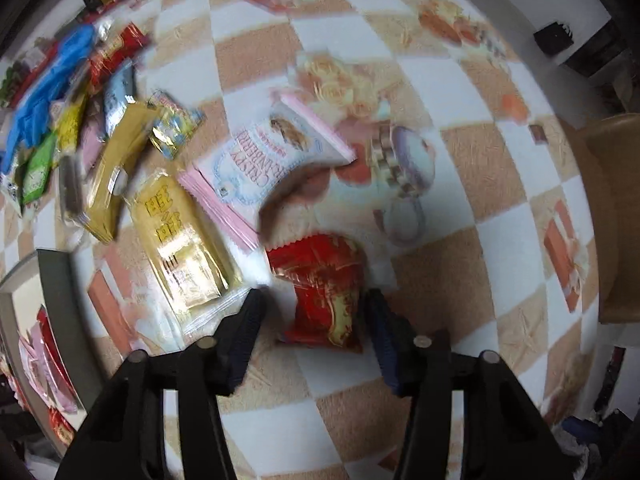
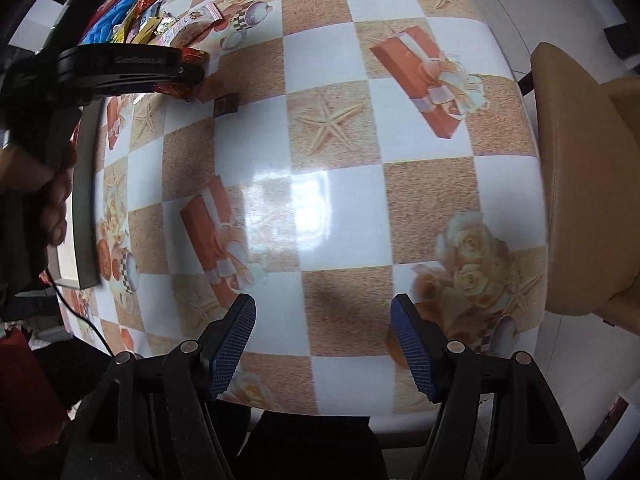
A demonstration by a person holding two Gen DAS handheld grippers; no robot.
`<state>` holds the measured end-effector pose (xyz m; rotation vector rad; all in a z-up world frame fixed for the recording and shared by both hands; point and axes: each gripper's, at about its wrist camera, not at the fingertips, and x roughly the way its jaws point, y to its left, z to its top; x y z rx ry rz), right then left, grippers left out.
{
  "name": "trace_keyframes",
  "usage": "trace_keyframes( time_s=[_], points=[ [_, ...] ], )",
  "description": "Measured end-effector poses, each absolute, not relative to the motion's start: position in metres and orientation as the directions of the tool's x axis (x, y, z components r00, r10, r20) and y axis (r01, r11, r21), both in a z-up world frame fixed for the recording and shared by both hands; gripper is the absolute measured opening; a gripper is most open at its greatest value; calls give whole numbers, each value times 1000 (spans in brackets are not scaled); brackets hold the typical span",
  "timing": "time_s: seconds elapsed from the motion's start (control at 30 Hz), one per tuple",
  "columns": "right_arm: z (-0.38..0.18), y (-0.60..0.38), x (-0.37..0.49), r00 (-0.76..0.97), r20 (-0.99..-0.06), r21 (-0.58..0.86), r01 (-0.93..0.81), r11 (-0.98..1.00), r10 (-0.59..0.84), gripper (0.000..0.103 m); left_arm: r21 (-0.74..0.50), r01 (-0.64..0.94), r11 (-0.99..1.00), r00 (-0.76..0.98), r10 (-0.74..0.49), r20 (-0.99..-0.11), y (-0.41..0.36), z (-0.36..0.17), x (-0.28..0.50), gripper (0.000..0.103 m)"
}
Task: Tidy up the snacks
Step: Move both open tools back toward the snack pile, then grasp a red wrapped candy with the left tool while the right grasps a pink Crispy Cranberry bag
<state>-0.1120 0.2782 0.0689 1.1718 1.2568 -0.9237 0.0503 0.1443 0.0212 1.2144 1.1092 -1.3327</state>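
In the left wrist view my left gripper [image 1: 316,304] is open, its fingers either side of a red and gold snack packet [image 1: 324,288] lying on the checked tablecloth. A yellow packet [image 1: 180,248] lies just left of it, and a pink and white cranberry packet [image 1: 268,160] beyond. A heap of more snacks [image 1: 80,120] lies at the far left. In the right wrist view my right gripper [image 2: 323,320] is open and empty above bare tablecloth; the left gripper's body [image 2: 120,68] shows at the upper left over the red packet [image 2: 188,76].
A grey-rimmed tray [image 1: 60,300] with red and pink packets stands at the left edge; its rim also shows in the right wrist view [image 2: 86,200]. A tan chair [image 2: 580,180] stands at the table's right side. The table's front edge [image 2: 320,420] is close below the right gripper.
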Motion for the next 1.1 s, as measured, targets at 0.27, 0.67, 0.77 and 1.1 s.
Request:
trace_keyframes(
  time_s=[0.27,0.67,0.77,1.1],
  points=[
    [64,261,-101,119,-990,136,951,279,74,71,-35,999,-25,-37,-76,-996,169,24,84,28],
    [80,166,77,60,-980,-138,466,874,-188,71,-30,999,41,-29,-21,-999,247,23,126,28],
    [67,155,120,43,-959,-262,238,935,-280,71,-27,999,22,-27,-16,-1000,251,22,128,28],
    [19,154,173,10,-978,-207,-159,965,-208,71,-63,998,27,-63,0,-998,249,16,139,29]
  ],
)
